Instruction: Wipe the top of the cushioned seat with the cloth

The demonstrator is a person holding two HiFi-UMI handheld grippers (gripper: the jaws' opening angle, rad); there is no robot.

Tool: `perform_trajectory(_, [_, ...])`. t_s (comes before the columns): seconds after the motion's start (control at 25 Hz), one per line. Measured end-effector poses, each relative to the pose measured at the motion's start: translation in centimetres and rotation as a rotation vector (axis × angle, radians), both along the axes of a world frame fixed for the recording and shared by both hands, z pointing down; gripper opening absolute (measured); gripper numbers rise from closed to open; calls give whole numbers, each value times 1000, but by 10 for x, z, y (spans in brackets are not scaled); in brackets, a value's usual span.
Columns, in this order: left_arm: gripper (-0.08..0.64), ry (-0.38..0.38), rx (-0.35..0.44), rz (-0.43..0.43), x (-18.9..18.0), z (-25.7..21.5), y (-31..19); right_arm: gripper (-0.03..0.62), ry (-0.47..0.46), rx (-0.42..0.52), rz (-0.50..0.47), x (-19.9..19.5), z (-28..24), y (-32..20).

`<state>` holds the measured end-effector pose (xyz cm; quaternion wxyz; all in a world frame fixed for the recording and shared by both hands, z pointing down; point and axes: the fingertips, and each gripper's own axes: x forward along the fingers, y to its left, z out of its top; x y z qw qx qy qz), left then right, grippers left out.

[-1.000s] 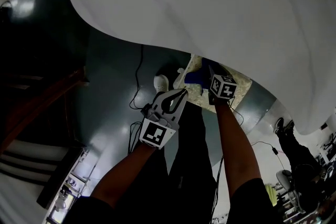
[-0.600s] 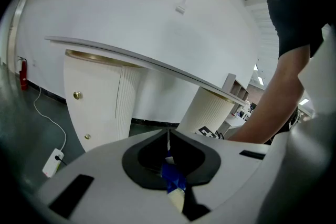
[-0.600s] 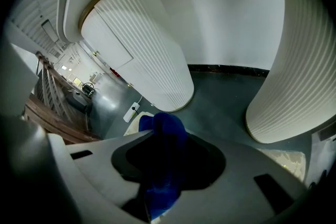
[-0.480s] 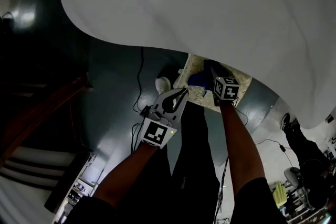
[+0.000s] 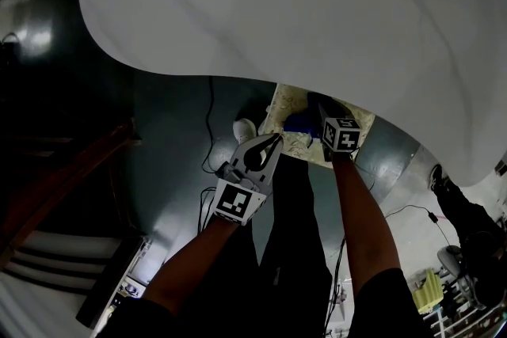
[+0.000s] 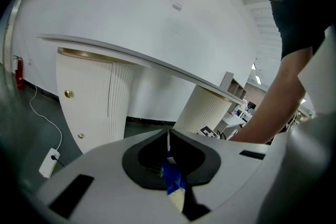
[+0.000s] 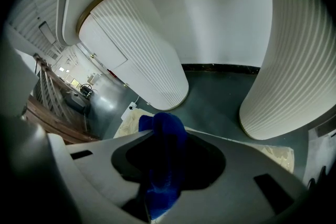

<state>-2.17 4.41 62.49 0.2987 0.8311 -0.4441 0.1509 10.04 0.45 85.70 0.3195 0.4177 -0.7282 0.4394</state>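
Jaws of the right gripper (image 5: 323, 116) pinch a bunched deep-blue cloth (image 7: 164, 165), held low over the pale patterned cushioned seat (image 5: 279, 116), seemingly ready to wipe. The left gripper (image 6: 168, 136) waits beside the seat, jaws pressed together on nothing.

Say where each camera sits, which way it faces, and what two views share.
Head view: on the person's head, facing steeply down at the cushioned seat; left forearm, right forearm, left gripper, right gripper show.
Left gripper view: on the left gripper, facing along its shut fingers towards the white desk; right forearm shows.
Right gripper view: on the right gripper, facing along fingers clamping the blue cloth, towards ribbed pedestals.
Shared: head and right gripper views show cloth and seat.
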Motion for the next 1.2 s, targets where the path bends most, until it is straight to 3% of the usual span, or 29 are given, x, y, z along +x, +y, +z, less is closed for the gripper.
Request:
perform_trajectory(0.52, [25, 20, -15, 51, 30, 0, 1, 127, 32, 15, -12, 42, -1, 12])
perform_trajectory(0.76, [25, -8, -5, 31, 23, 4, -3, 127, 42, 15, -2, 58, 0, 15])
perform_trajectory(1.0, [25, -35, -22, 68, 23, 11, -3, 127, 50, 12, 31, 75, 2, 15])
perform_trajectory(1.2, [25, -6, -21, 40, 33, 6, -6, 127, 60, 15, 27, 89, 0, 17])
